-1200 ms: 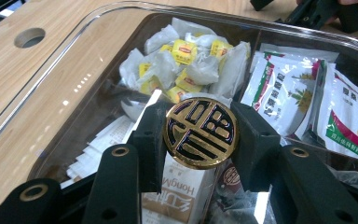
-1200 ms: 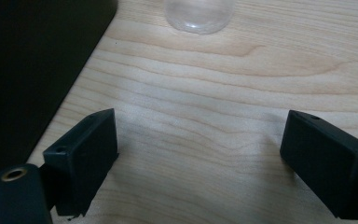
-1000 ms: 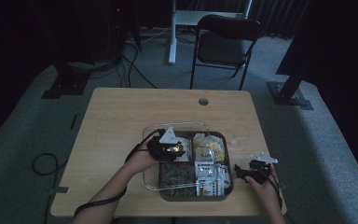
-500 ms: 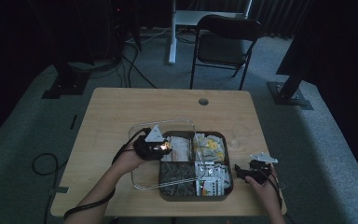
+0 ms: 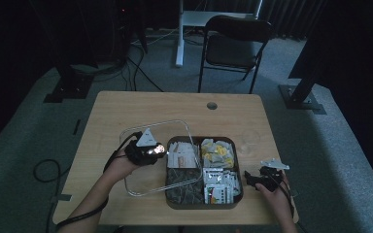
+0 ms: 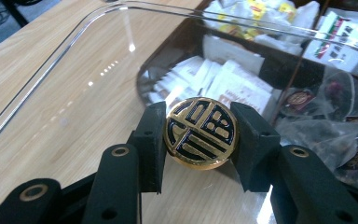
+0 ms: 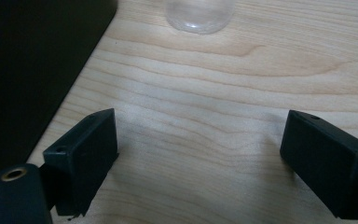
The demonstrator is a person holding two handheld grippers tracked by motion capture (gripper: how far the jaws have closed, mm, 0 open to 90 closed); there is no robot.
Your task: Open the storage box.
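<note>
The left hand-held gripper point(image 6: 200, 133) is squeezed tight on the round gold knob point(image 6: 200, 130) of a clear lid point(image 5: 158, 155). The lid hangs partly over the left side of the dark box point(image 5: 204, 172) of tea bags, near the front edge of the surface point(image 5: 175, 107). The right hand-held gripper point(image 7: 200, 154) is wide open and holds nothing, low over the surface by its front right corner.
</note>
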